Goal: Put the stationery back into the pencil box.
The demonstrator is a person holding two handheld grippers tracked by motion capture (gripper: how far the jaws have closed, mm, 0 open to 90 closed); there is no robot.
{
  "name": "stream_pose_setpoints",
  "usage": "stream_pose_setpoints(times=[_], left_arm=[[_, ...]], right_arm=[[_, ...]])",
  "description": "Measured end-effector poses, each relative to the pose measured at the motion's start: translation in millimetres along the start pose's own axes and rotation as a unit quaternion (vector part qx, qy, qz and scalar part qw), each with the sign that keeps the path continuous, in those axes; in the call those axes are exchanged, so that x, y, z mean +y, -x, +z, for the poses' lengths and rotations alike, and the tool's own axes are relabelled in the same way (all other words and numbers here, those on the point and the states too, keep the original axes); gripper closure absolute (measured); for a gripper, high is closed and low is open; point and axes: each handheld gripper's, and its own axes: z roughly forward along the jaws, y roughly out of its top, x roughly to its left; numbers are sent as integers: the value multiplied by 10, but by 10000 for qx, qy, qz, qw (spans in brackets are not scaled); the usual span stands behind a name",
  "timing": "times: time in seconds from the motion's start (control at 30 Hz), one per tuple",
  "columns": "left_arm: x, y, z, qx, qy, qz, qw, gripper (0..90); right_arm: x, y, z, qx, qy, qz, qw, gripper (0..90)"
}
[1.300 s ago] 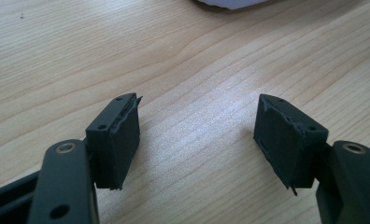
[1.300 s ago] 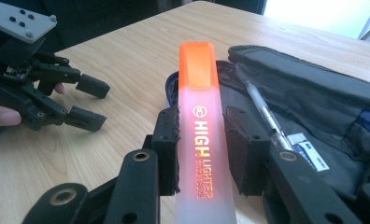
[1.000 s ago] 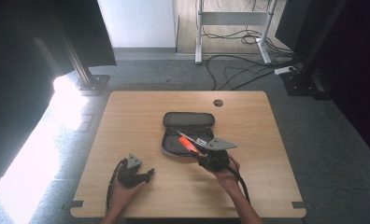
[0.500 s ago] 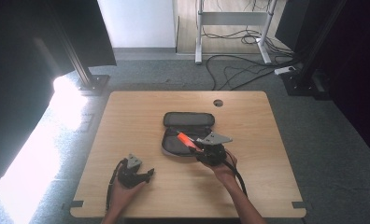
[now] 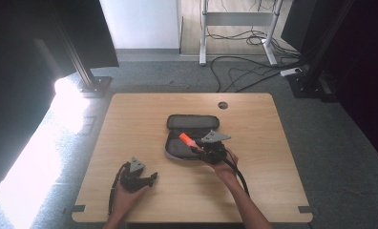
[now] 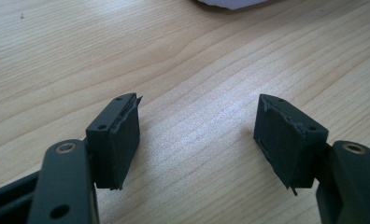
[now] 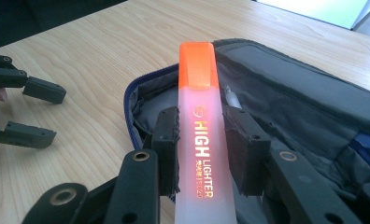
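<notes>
On the light wooden surface [image 5: 144, 119], near its middle, lies an open dark grey fabric pencil case with a blue zipper edge [image 5: 193, 123], its two halves spread flat. The right hand-held gripper [image 5: 200, 147] is over the near half of this case, and its two black jaws are pinching a translucent highlighter pen with an orange cap [image 7: 199, 135] — the jaws press on both sides of the pale barrel, where orange letters read "HIGH LIGHTER". The orange cap points away from the person, toward the far half of the case, and the pen is lifted above the grey lining. The left hand-held gripper [image 5: 151, 178] rests close to the near edge of the surface, toward the near left corner, well apart from the case. Its jaws are spread wide with bare wood between them.
</notes>
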Motion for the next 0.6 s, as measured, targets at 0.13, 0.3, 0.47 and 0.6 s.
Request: stream_pose_setpoints(times=[0.13, 0.3, 0.47, 0.6], left_arm=[[0, 1, 1, 1, 8, -10, 10000, 316], [0, 1, 1, 7, 4, -7, 10000, 316], [0, 1, 1, 5, 4, -7, 10000, 316], [-1, 2, 1, -5, 6, -16, 10000, 316]], right_arm=[[1, -6, 66, 17, -11, -68, 10000, 661], [0, -1, 138, 51, -28, -76, 10000, 661], [15, 29, 188, 41, -84, -72, 9999, 661], [34, 63, 219, 39, -114, -43, 9999, 661]])
